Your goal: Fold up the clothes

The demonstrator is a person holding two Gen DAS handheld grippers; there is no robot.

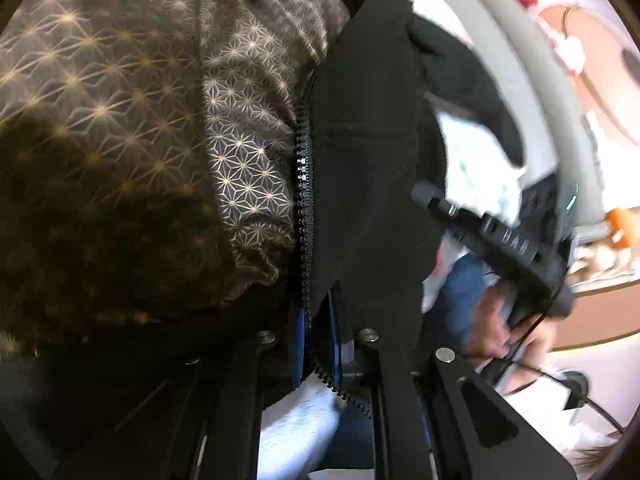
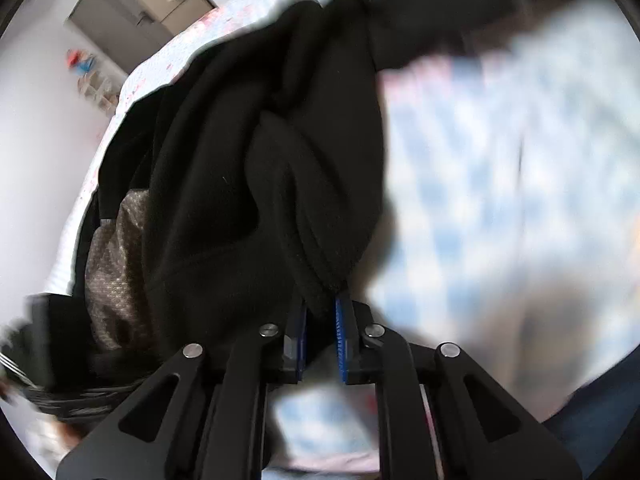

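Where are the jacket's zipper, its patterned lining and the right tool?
zipper [image 1: 305, 200], left wrist view, on the black teeth mid-run.
patterned lining [image 1: 248, 152], left wrist view, on the star-print fabric beside the zipper.
right tool [image 2: 321, 320], right wrist view, between its blue pads.

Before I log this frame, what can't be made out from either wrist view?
- Black jacket: whole shape and fold state unknown; it fills both views and runs past the edges.
- Bed cover: print blurred in the right wrist view.
- Right gripper: pad contact partly hidden by bunched fabric.
- Left gripper: pads mostly covered by the zipper edge.
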